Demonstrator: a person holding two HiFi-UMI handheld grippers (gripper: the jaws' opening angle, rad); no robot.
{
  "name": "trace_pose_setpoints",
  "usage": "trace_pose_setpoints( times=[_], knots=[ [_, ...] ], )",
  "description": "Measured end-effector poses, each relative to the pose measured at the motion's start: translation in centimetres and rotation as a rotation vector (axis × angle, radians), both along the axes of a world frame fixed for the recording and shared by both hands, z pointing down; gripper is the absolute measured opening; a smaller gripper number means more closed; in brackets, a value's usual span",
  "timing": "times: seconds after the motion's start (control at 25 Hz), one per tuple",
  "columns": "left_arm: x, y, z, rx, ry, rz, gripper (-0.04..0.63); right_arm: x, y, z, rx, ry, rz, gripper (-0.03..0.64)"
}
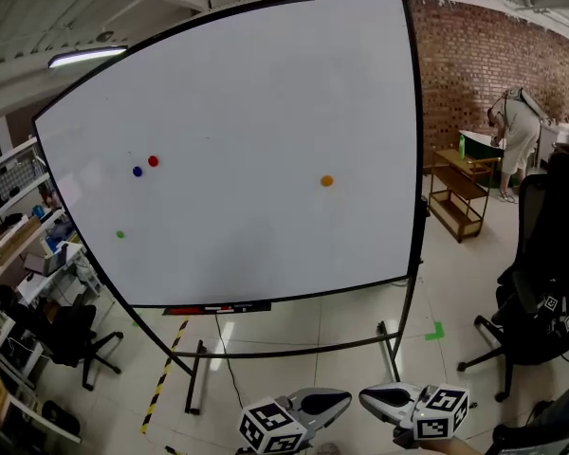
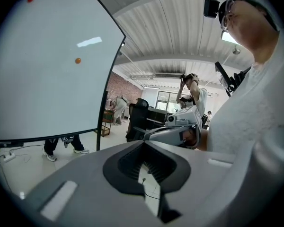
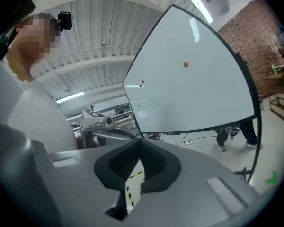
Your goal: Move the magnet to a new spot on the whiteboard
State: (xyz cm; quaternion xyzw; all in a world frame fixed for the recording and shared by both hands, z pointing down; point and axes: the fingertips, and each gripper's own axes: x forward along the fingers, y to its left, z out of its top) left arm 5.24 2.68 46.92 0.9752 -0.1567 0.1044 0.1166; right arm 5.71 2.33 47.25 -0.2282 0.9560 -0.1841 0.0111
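A big whiteboard [image 1: 247, 93] on a wheeled stand faces me. An orange magnet [image 1: 326, 181] sits right of its middle. A red magnet [image 1: 153, 161], a blue magnet [image 1: 137, 172] and a green magnet [image 1: 120, 234] sit at its left. Both grippers are low at the bottom edge of the head view, well short of the board, tips turned toward each other. My left gripper [image 1: 341, 402] [image 2: 144, 171] is shut and holds nothing. My right gripper [image 1: 368, 398] [image 3: 132, 174] is shut and holds nothing too. The orange magnet [image 2: 77, 60] [image 3: 185, 64] shows in both gripper views.
The stand's legs [image 1: 389, 344] and a cable reach over the floor under the board. A black office chair [image 1: 541, 292] stands at the right, a wooden cart [image 1: 460, 192] and a bending person [image 1: 520, 136] beyond it. Cluttered desks and a chair [image 1: 71, 335] fill the left. Yellow-black tape [image 1: 166, 373] marks the floor.
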Motion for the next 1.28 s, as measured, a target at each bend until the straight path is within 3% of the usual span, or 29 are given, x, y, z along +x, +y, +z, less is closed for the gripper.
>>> trace_pose_setpoints(
  times=[0.36, 0.88, 1.28],
  knots=[
    [-0.5, 4.4, -2.3, 0.049, -0.019, 0.008, -0.02, 1.9, 4.7, -2.2, 0.037, 0.012, 0.083, 0.003],
    [-6.0, 5.5, -3.7, 0.072, 0.003, -0.023, -0.02, -4.7, 5.9, -2.5, 0.047, 0.064, 0.042, 0.003],
    [-7.7, 6.1, -4.1, 0.093, 0.006, -0.035, -0.02, -5.9, 6.1, -3.5, 0.084, 0.08, 0.048, 0.003]
  ],
)
